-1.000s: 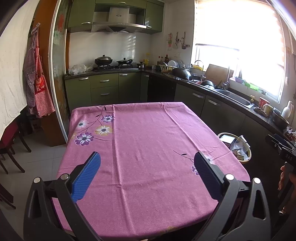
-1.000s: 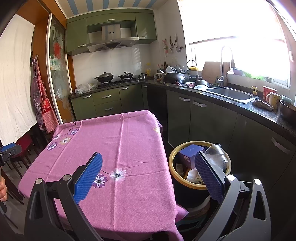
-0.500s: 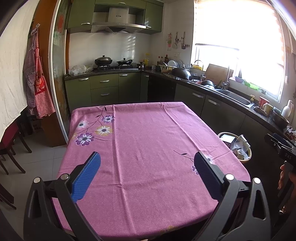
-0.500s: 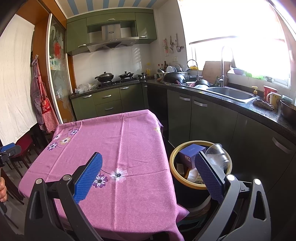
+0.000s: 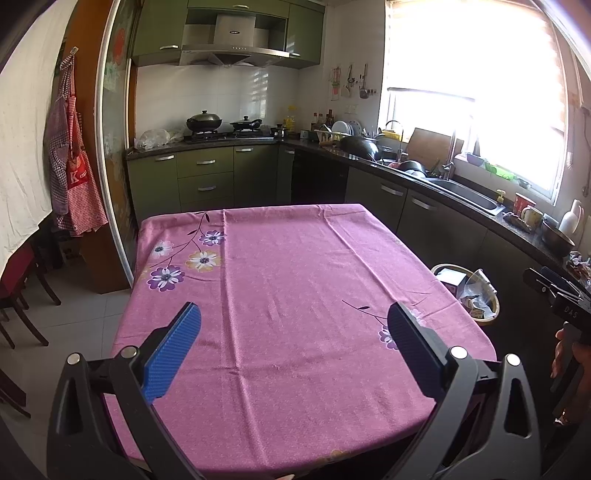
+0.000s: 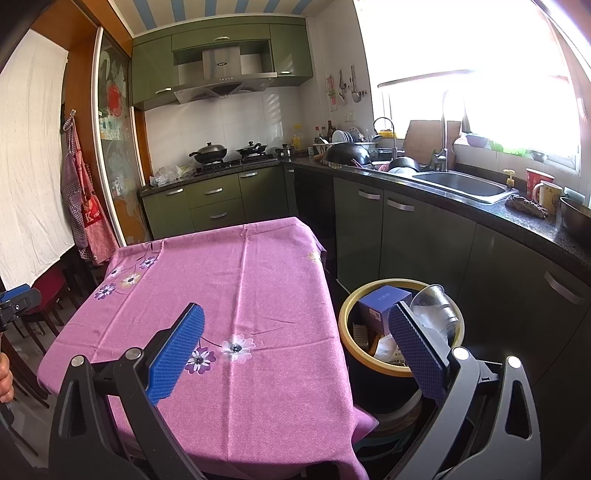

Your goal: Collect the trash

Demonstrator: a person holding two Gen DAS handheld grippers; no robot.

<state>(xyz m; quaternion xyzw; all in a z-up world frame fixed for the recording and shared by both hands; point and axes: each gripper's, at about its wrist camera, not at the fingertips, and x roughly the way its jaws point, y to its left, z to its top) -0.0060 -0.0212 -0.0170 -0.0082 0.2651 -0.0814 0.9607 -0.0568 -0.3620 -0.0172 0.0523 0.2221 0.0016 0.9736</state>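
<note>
Right wrist view: both my hand-held grippers, left (image 5: 293, 332) and right (image 6: 295, 334), gape wide, empty. Clear crumpled plastic cup (image 6: 434, 306) in yellow-rimmed black bin (image 6: 345, 314) looks light, flimsy; I'd pinch its rim.

The tablecloth (image 5: 295, 295) is pink-purple with printed flowers in white, purple and yellow and thin dark stems, and the gripper pads (image 5: 173, 347) are bright blue with a fine dotted texture on black frames. The trash bin (image 6: 400, 369) is black with a pale yellow rim and holds a dark blue box (image 6: 384, 301) and a clear plastic cup (image 6: 434, 301). The cabinets (image 5: 207, 173) are olive green with silver handles, the apron (image 5: 74, 173) is red and white checked, and the ceiling (image 6: 221, 7) has blue and white stripes.
</note>
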